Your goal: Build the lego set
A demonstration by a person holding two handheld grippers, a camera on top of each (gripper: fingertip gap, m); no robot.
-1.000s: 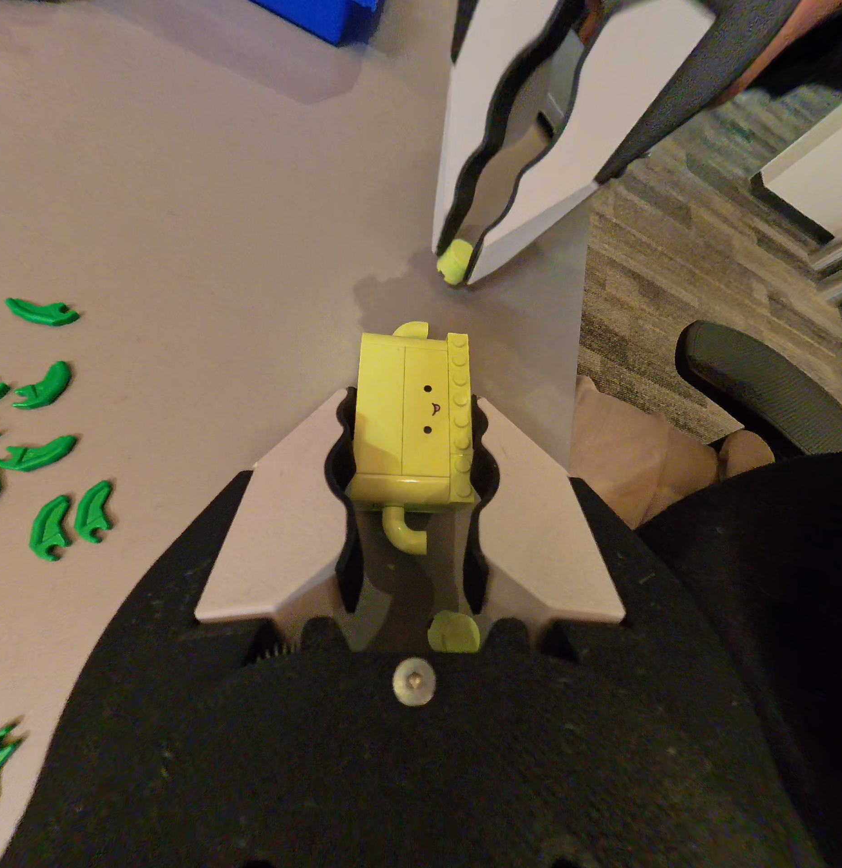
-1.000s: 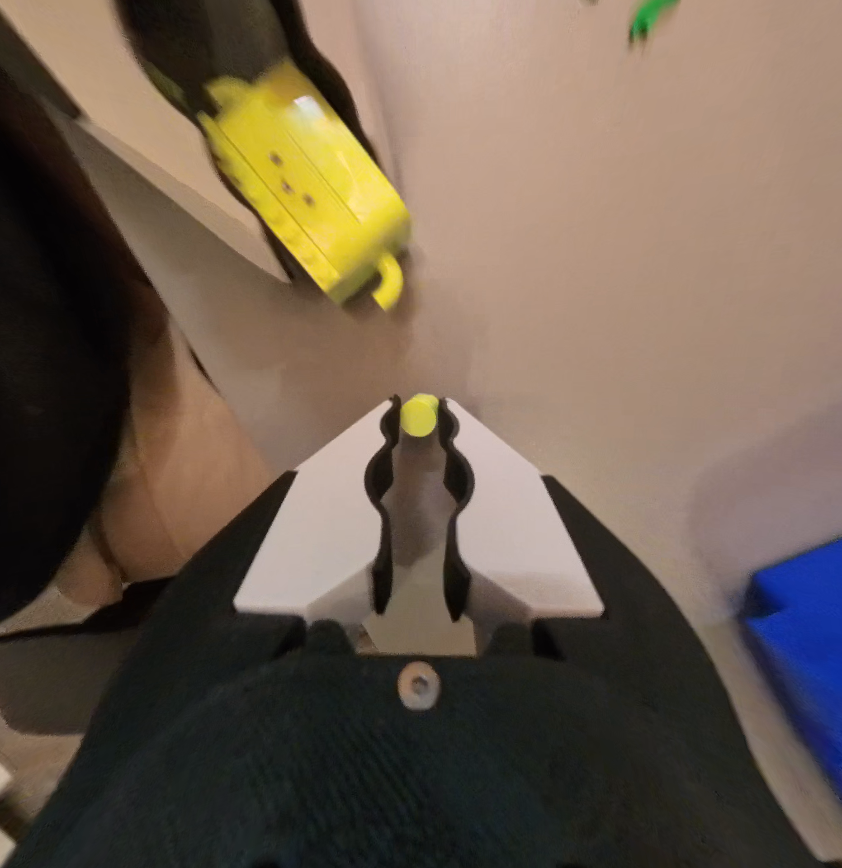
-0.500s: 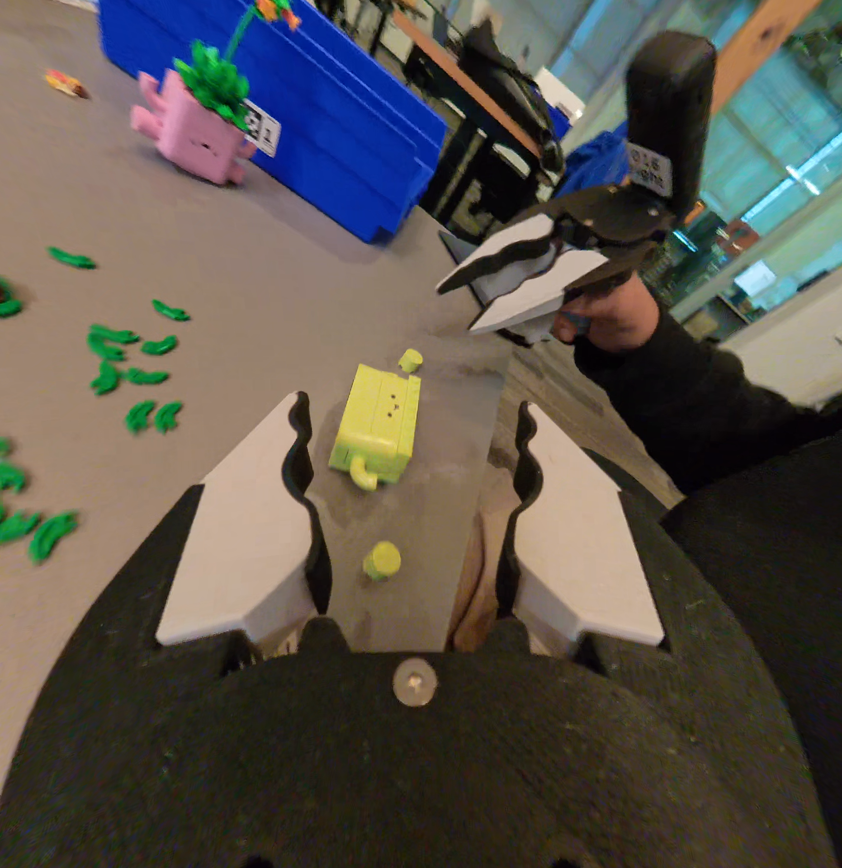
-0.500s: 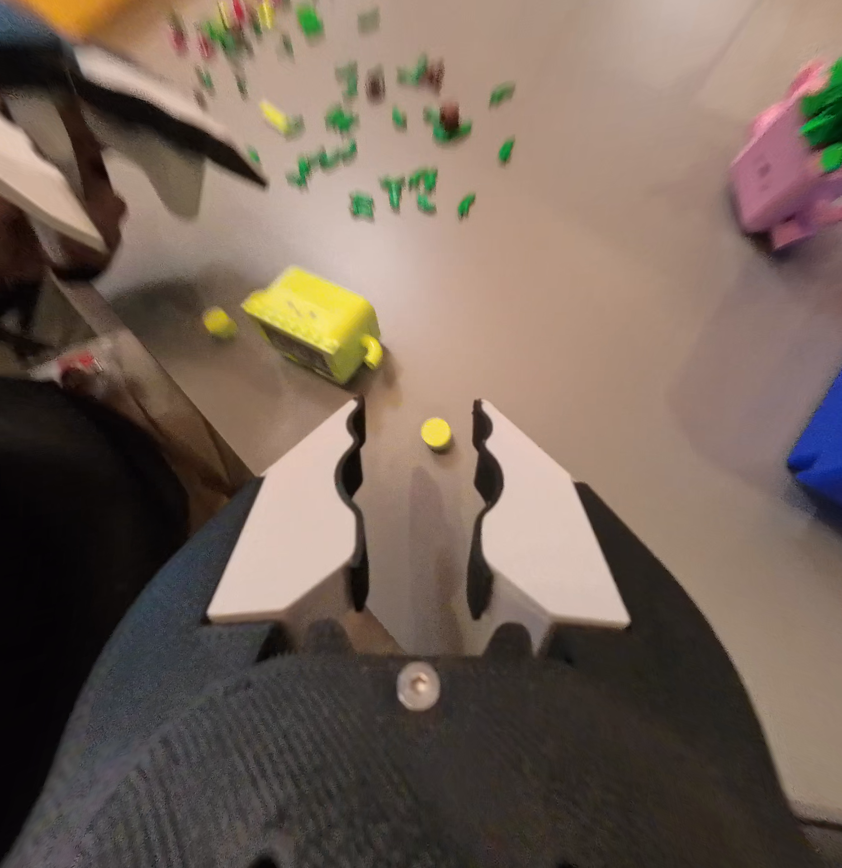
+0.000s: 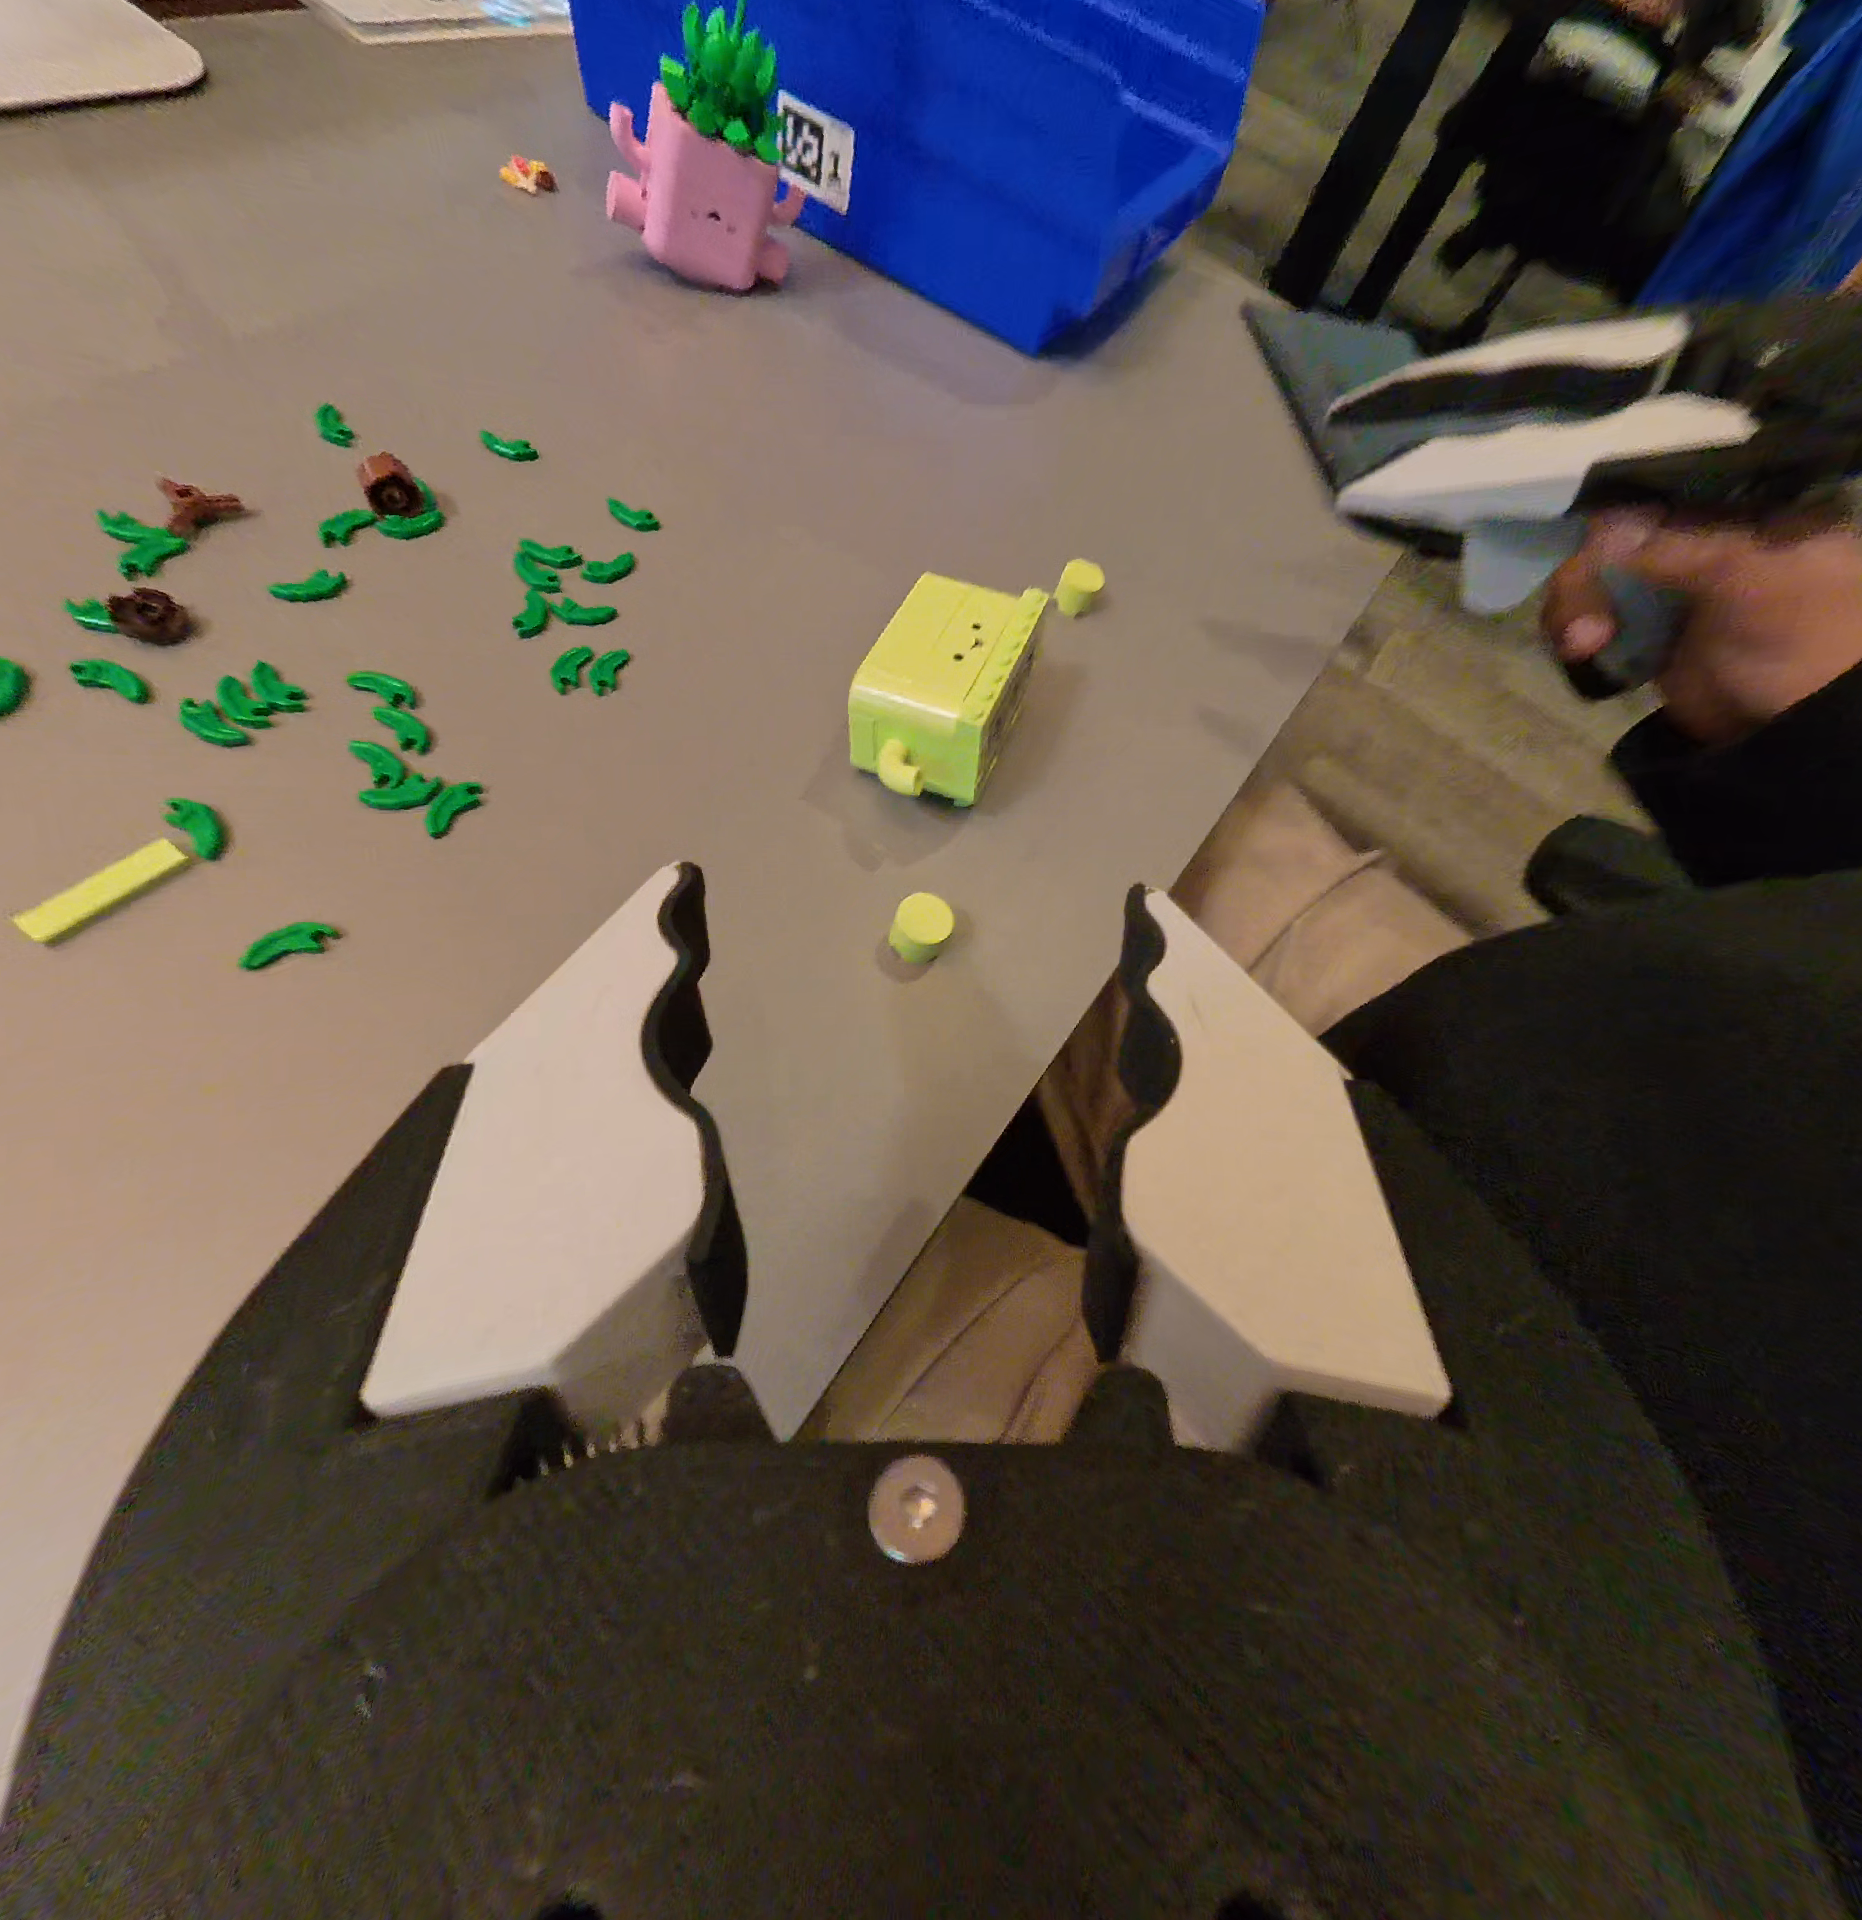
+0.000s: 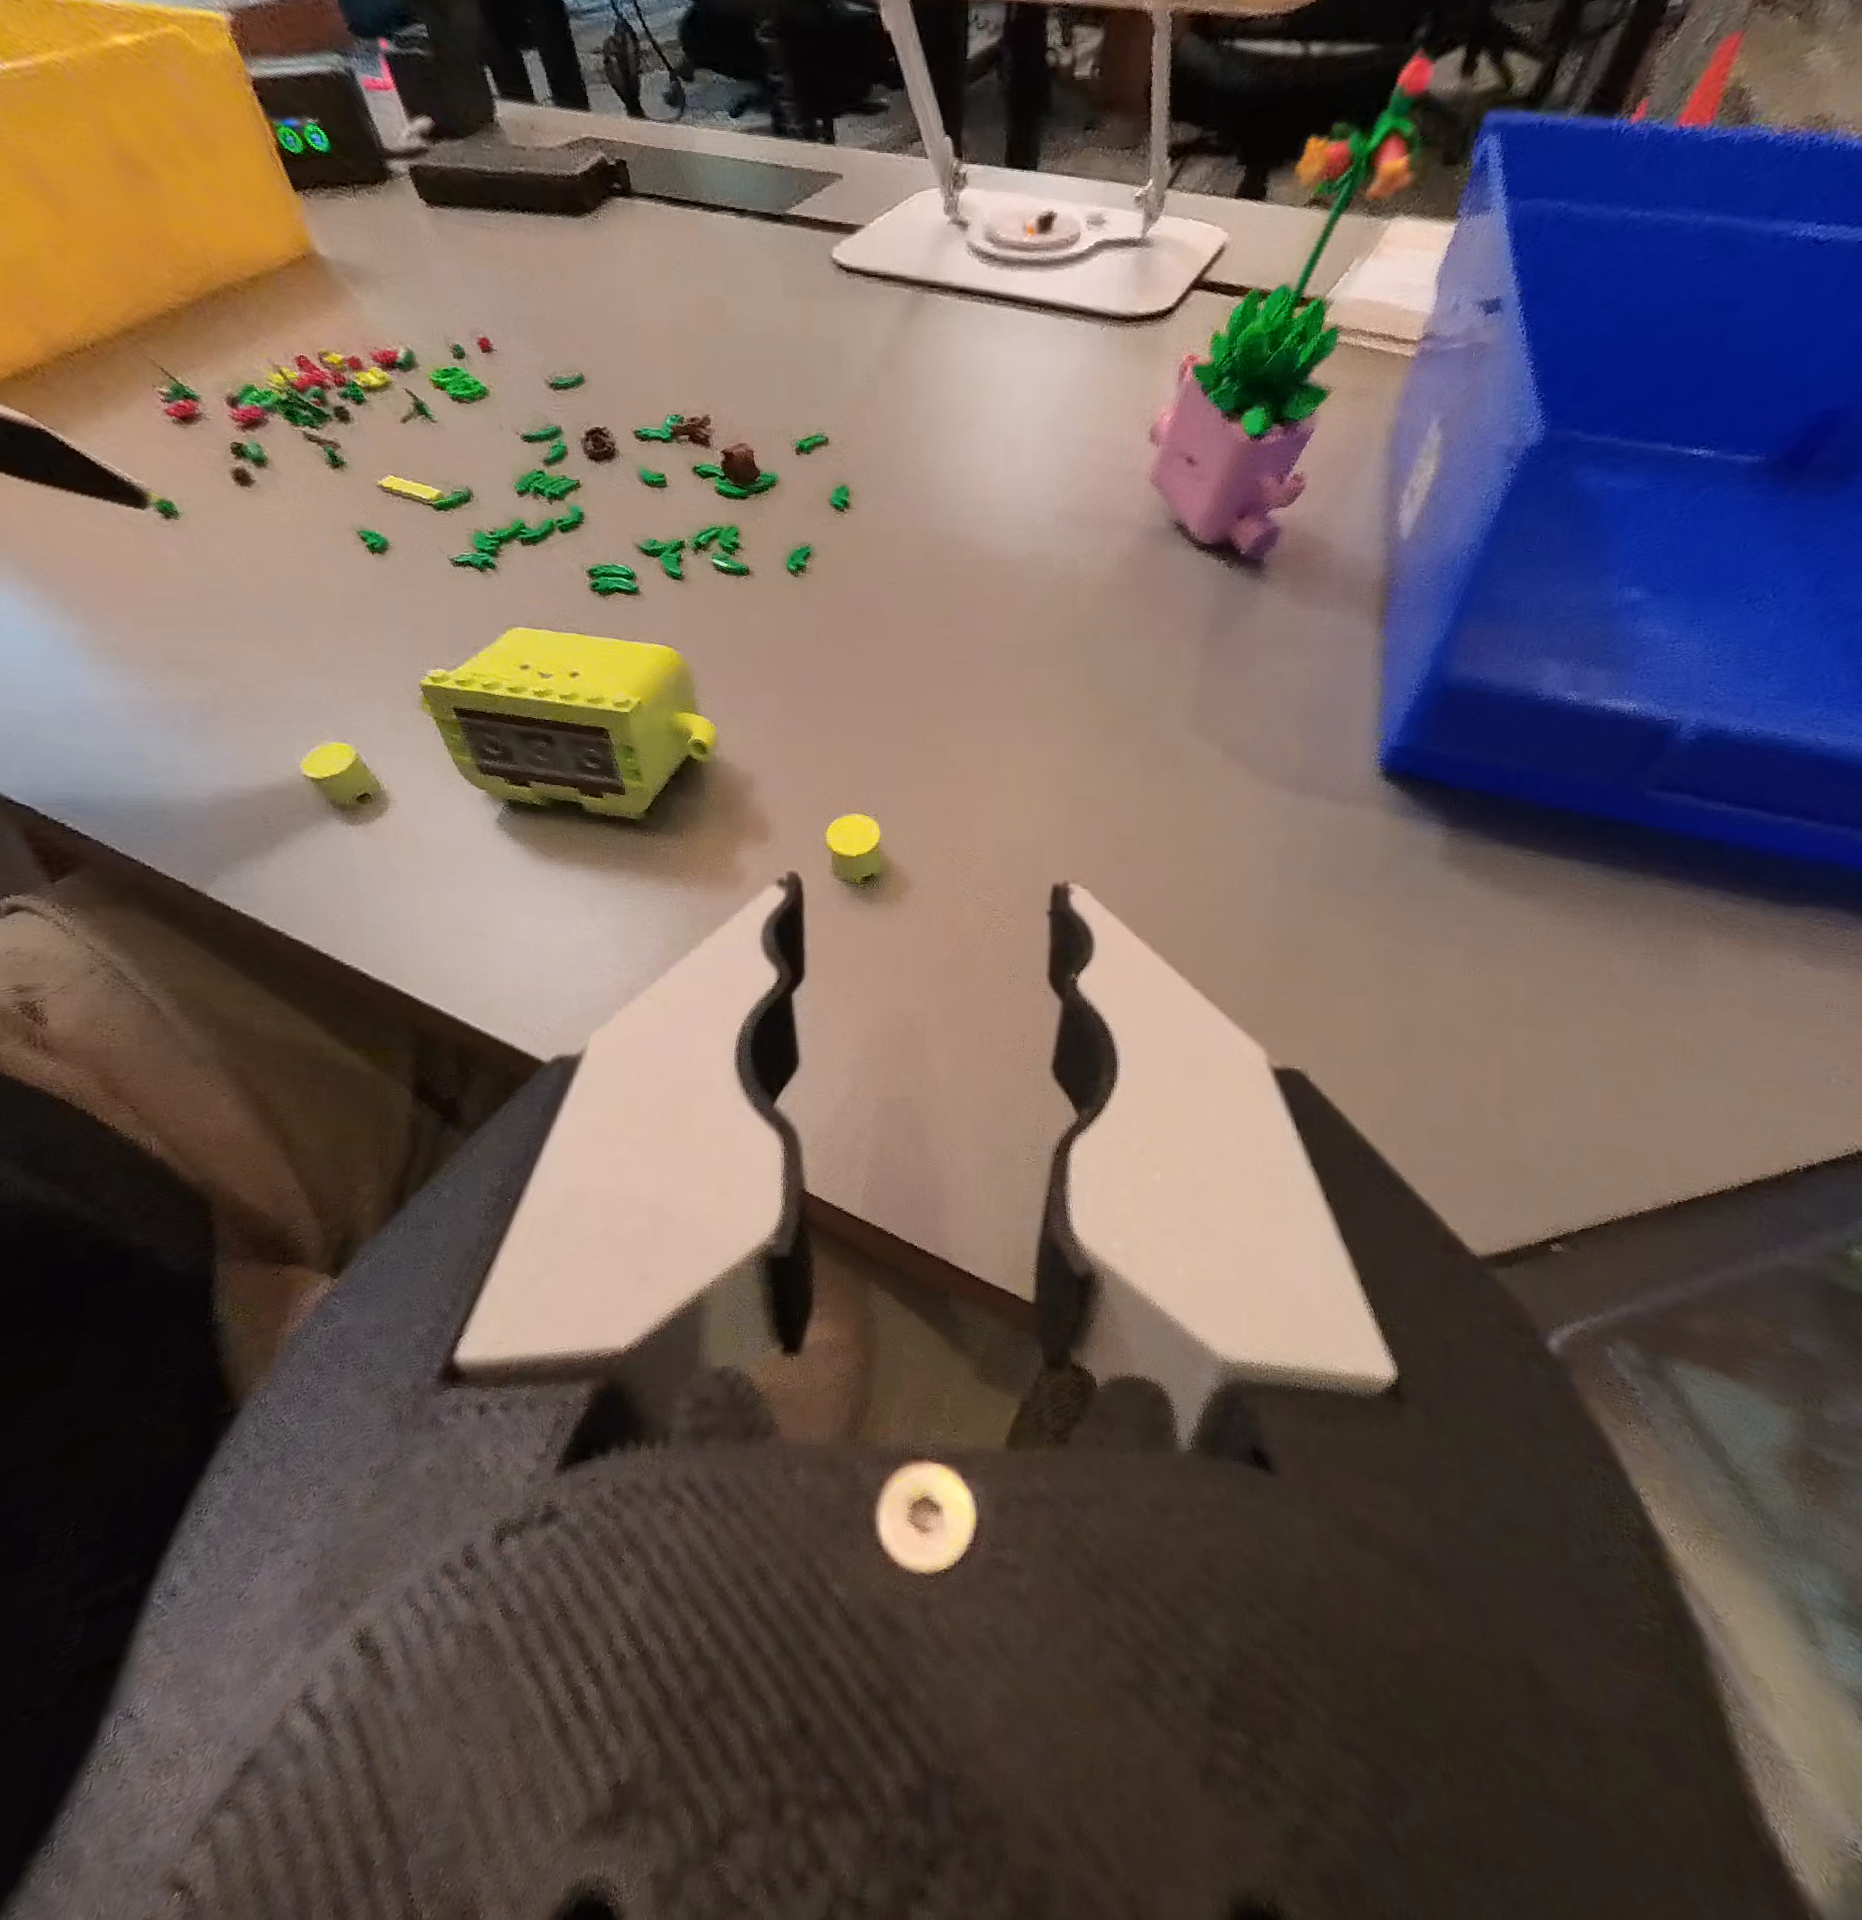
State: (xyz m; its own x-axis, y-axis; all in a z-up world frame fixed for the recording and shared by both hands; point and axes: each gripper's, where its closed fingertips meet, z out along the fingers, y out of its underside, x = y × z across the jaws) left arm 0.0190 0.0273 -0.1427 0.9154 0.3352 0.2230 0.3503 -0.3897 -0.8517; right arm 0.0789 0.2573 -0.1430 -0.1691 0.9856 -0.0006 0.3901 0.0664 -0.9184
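Both let go now: left gripper [image 5: 906, 894] fingers wide apart, empty; right gripper [image 6: 925, 883] fingers apart, empty. Yellow-green block body [image 5: 946, 688] dropped on its side, middle of frame, on the surface [image 5: 283, 1091]. Two small round pegs [image 5: 920, 927] loose beside it, not yet joined on.

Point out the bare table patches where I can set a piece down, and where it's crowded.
Free: the grey table between the lime-yellow block body, the pink planter figure and the blue plastic bin. Also the near strip right of the nearer lime cylinder. Crowded: the scattered green leaf pieces.
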